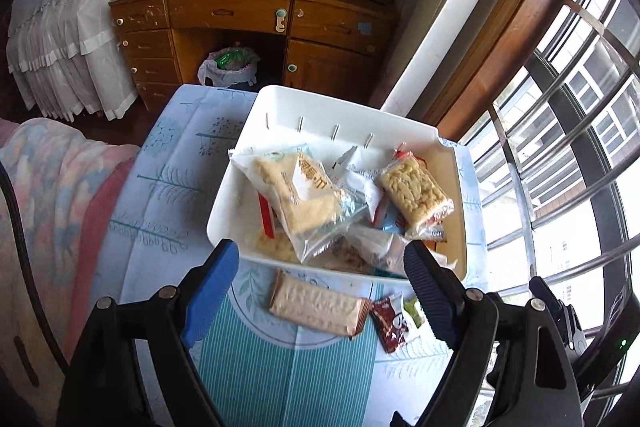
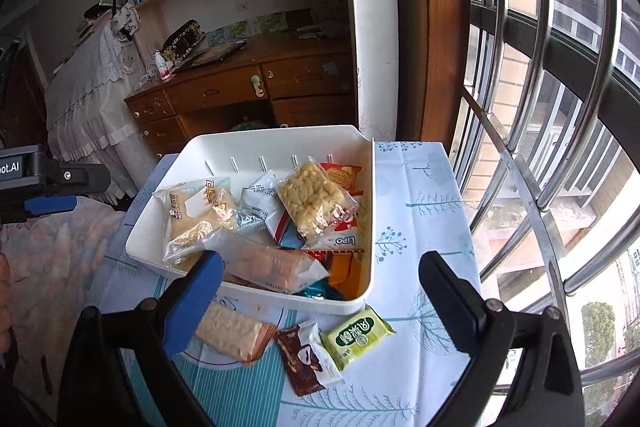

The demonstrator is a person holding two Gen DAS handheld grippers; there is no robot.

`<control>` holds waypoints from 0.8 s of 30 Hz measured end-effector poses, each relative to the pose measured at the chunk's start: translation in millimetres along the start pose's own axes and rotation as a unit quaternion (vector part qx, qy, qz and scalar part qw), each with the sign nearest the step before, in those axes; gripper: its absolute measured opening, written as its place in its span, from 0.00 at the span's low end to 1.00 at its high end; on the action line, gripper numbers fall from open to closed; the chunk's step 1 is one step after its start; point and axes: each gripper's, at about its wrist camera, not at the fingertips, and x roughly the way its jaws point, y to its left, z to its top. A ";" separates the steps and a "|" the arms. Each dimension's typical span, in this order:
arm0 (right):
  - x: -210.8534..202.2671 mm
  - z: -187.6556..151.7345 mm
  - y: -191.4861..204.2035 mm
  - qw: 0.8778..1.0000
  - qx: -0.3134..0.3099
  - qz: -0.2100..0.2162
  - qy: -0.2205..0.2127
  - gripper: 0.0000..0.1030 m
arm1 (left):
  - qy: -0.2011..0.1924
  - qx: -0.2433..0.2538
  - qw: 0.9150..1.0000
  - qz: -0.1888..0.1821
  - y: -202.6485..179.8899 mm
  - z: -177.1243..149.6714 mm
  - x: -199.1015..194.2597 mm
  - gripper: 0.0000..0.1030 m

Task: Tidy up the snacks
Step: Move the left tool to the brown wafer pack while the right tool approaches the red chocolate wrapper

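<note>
A white plastic bin (image 1: 416, 133) (image 2: 372, 211) sits on a small table and holds several snack packets. In front of it on the cloth lie a long cracker pack (image 1: 316, 303) (image 2: 232, 333), a brown-and-white packet (image 1: 390, 323) (image 2: 306, 359) and a green packet (image 2: 354, 337), partly hidden in the left wrist view (image 1: 413, 309). My left gripper (image 1: 320, 281) is open and empty, above the cracker pack. My right gripper (image 2: 320, 287) is open and empty, above the bin's near rim and the loose packets. The left gripper's body shows at the left edge of the right wrist view (image 2: 48, 183).
The table has a blue-and-white printed cloth (image 1: 184, 187) (image 2: 420, 195). A barred window (image 1: 560, 147) (image 2: 540, 107) runs along the right. A pastel blanket (image 1: 48, 187) lies on the left. A wooden desk (image 1: 248, 27) (image 2: 240, 87) stands behind.
</note>
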 end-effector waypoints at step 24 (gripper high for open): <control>-13.9 -67.3 -11.9 0.995 0.018 0.051 0.085 0.95 | 0.057 0.195 0.978 0.038 -13.0 -88.5 16.1 0.81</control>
